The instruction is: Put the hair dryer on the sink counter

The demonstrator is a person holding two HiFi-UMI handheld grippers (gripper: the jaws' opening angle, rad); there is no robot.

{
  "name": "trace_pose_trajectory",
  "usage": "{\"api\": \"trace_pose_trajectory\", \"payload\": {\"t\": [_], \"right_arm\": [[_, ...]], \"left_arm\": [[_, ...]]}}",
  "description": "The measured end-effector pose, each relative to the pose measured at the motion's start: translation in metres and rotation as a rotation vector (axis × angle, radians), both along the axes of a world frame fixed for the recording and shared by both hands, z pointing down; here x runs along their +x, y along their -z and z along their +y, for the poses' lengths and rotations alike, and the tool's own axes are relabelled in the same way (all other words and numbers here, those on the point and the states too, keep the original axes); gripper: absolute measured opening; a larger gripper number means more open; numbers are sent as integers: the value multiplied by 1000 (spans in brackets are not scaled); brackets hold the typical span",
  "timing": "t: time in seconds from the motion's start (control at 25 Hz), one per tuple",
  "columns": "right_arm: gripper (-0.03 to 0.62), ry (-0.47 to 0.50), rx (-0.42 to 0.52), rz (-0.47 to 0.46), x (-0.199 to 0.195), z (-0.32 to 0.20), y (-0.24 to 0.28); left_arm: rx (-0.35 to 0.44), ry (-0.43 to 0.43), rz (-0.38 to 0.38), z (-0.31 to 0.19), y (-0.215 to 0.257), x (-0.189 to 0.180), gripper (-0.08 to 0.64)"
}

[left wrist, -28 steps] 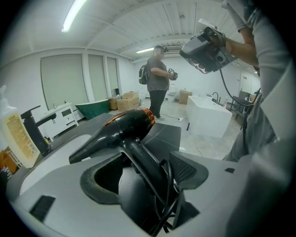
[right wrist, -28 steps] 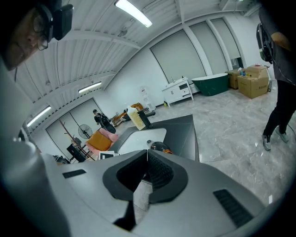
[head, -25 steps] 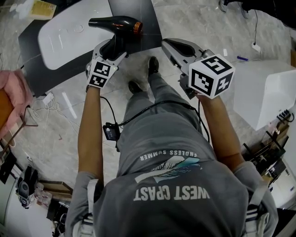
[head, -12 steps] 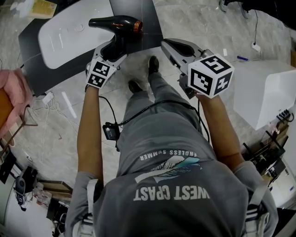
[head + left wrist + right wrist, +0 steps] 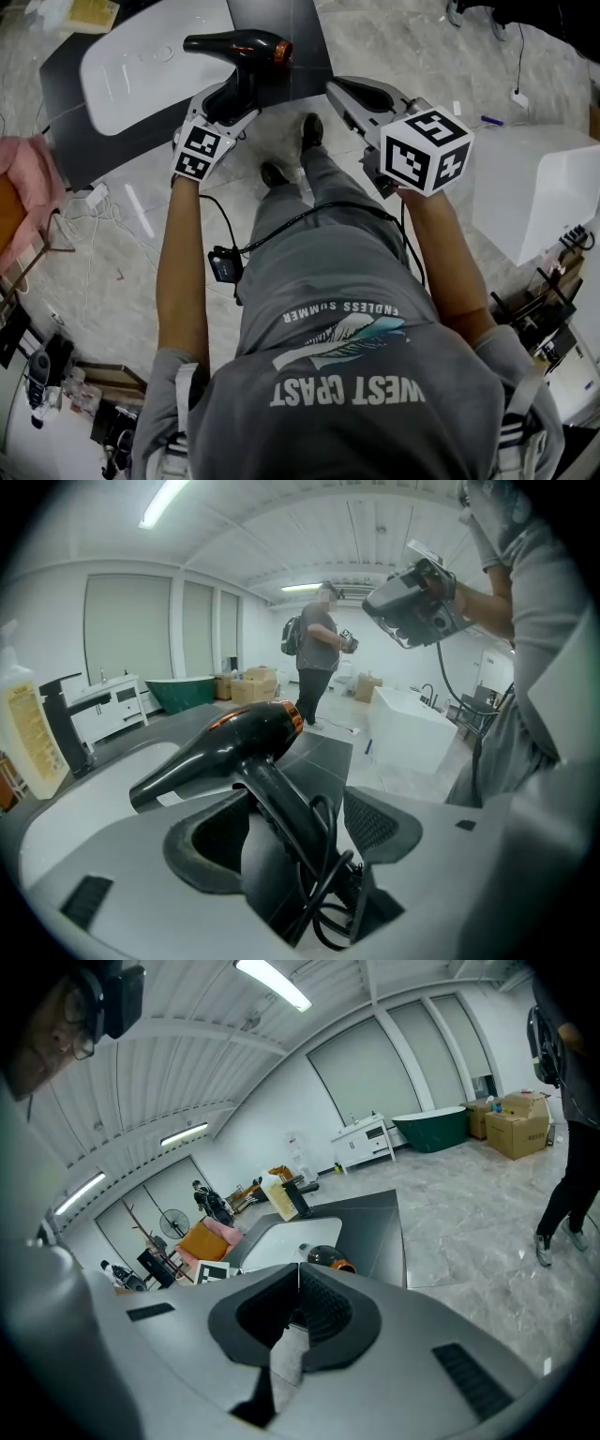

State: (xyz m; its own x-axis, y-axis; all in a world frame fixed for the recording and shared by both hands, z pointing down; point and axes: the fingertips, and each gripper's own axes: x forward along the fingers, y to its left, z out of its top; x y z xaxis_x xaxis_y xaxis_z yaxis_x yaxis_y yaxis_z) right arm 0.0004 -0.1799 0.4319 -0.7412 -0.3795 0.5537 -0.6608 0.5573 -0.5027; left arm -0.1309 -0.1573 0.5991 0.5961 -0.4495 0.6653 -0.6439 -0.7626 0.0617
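The black hair dryer (image 5: 239, 45) with an orange ring hangs over the near edge of the dark sink counter (image 5: 66, 103), beside its white basin (image 5: 141, 66). My left gripper (image 5: 236, 92) is shut on the dryer's handle. In the left gripper view the hair dryer (image 5: 230, 747) stands up between the jaws, nozzle to the left, with its coiled cord (image 5: 328, 892) bunched in the left gripper (image 5: 291, 832). My right gripper (image 5: 337, 89) is held to the right of the dryer. In its own view the right gripper (image 5: 300, 1288) is shut on nothing, and the hair dryer (image 5: 323, 1259) peeks out beyond it.
A bottle (image 5: 28, 733) and a black faucet (image 5: 66, 714) stand at the counter's far side. A large white block (image 5: 534, 187) sits on the floor at the right. Pink cloth (image 5: 23, 187) and loose cables (image 5: 103, 211) lie at the left. A person (image 5: 319, 658) stands far off.
The left gripper and the dryer have edged slightly forward over the counter. The right gripper has stayed where it was.
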Motion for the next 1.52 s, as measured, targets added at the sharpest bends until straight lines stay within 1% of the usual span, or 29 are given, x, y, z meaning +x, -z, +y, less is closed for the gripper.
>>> {"api": "trace_pose_trajectory", "payload": {"t": [0.16, 0.44, 0.68, 0.8, 0.92, 1.04, 1.16, 1.24, 1.36, 1.44, 1.52], "right_arm": [[28, 5, 10, -3, -4, 1, 3], [28, 14, 36, -16, -5, 2, 14], [28, 20, 74, -34, -3, 3, 34], [28, 21, 106, -44, -4, 2, 46], [28, 16, 152, -56, -5, 7, 66], [28, 15, 214, -74, -9, 12, 90], [28, 17, 287, -96, -12, 18, 116], [28, 19, 341, -111, -13, 23, 132], [28, 26, 412, -138, -17, 31, 154], [28, 36, 453, -150, -22, 37, 168], [28, 50, 497, -143, -27, 43, 180]], "left_arm": [[39, 35, 30, -3, 21, -10, 333], [131, 92, 58, -1, 66, -24, 327], [228, 170, 104, 2, 117, -35, 285], [303, 191, 103, 7, 148, -44, 236], [385, 213, 100, 18, 184, -57, 142], [455, 259, 105, 31, 220, -74, 106], [520, 337, 132, 45, 254, -94, 56], [558, 389, 161, 55, 275, -106, 35], [599, 441, 187, 73, 303, -121, 17], [609, 466, 198, 85, 318, -130, 17], [615, 495, 206, 96, 331, -139, 17]]}}
